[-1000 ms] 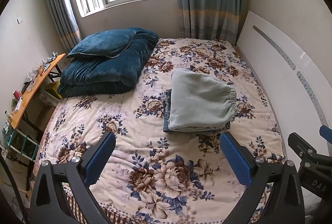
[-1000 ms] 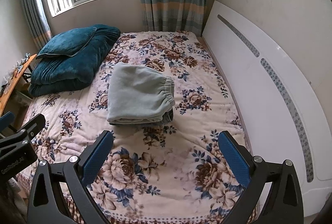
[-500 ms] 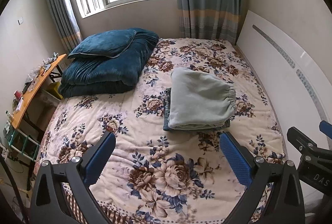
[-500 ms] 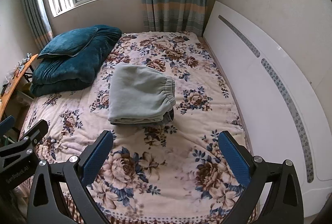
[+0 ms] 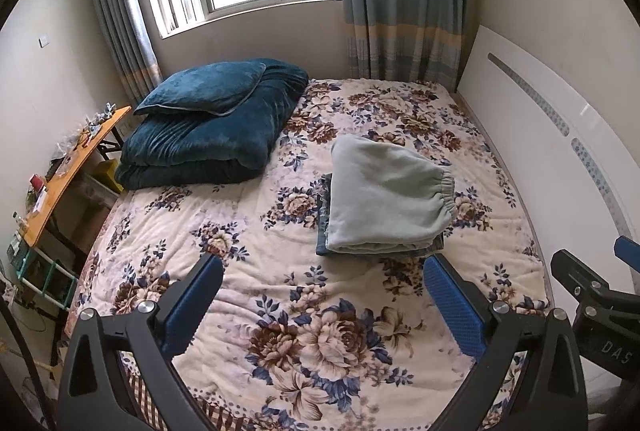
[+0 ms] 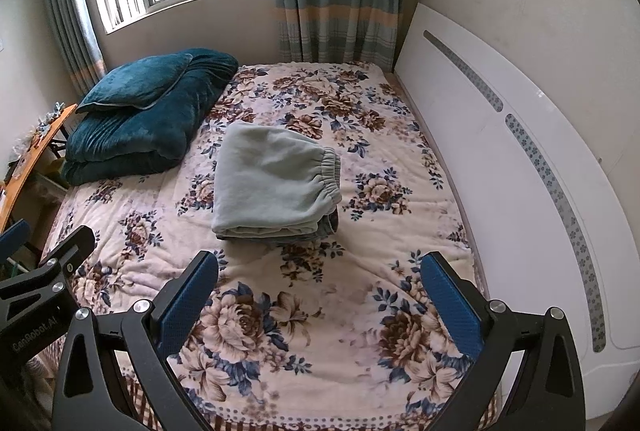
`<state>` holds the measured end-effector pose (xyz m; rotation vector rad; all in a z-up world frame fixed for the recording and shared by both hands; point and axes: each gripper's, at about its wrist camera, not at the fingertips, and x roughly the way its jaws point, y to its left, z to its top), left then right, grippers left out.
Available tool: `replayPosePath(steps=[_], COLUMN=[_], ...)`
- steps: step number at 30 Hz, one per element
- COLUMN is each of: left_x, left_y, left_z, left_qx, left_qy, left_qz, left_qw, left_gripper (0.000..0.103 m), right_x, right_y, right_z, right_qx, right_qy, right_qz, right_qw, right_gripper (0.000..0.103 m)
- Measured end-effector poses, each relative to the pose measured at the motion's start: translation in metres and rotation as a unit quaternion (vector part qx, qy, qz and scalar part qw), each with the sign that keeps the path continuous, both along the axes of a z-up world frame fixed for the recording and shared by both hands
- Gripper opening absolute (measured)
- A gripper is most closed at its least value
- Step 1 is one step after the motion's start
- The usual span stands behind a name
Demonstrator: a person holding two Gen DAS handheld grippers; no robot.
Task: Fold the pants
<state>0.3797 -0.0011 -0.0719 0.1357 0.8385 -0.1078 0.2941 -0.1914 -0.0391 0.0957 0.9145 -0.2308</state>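
Pale green pants [image 5: 384,197] [image 6: 276,179] lie folded in a neat stack on the floral bedspread [image 5: 280,231] [image 6: 320,291], elastic waistband to the right. A darker blue-grey folded garment [image 5: 322,231] peeks out beneath them. My left gripper [image 5: 322,295] hovers open near the bed's foot, well short of the stack, with nothing between its blue pads. My right gripper [image 6: 318,291] is likewise open and empty, back from the stack. Each gripper shows at the edge of the other's view.
A folded teal quilt with a pillow [image 5: 212,127] [image 6: 148,115] occupies the bed's far left. A white headboard [image 5: 560,167] [image 6: 520,151] runs along the right side. An orange side table [image 5: 68,167] with clutter stands left of the bed. Window and curtains at the back.
Both grippers have drifted slightly back and up from the bed; the folded pants lie untouched. Both stay open.
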Motion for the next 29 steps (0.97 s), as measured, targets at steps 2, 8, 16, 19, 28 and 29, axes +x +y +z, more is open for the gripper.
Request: replayPosePath(steps=[2, 8, 16, 19, 28, 29], left_x=[-0.001, -0.002, -0.004, -0.005, -0.005, -0.007], left_y=[-0.001, -0.001, -0.003, -0.004, -0.003, -0.004], left_z=[0.001, 0.001, 0.003, 0.006, 0.011, 0.011], left_qx=[0.003, 0.004, 0.003, 0.005, 0.005, 0.005], left_qy=[-0.002, -0.002, -0.006, -0.01, -0.018, -0.019], left_qz=[-0.001, -0.001, -0.001, -0.003, -0.006, -0.006], left_qw=[1.0, 1.0, 1.0, 0.9999, 0.9998, 0.9998], left_gripper=[0.103, 0.103, 0.103, 0.103, 0.103, 0.103], right_x=[0.0, 0.001, 0.0, 0.0, 0.0, -0.001], right_y=[0.0, 0.001, 0.0, 0.0, 0.003, 0.002], right_z=[0.0, 0.0, 0.0, -0.001, -0.001, -0.002], right_qx=[0.002, 0.002, 0.002, 0.002, 0.006, 0.003], right_qy=[0.0, -0.001, -0.002, -0.002, -0.001, -0.001], right_qz=[0.0, 0.0, 0.001, 0.001, 0.0, 0.001], right_qw=[1.0, 1.0, 1.0, 1.0, 1.0, 1.0], right_gripper=[0.103, 0.103, 0.103, 0.103, 0.103, 0.103])
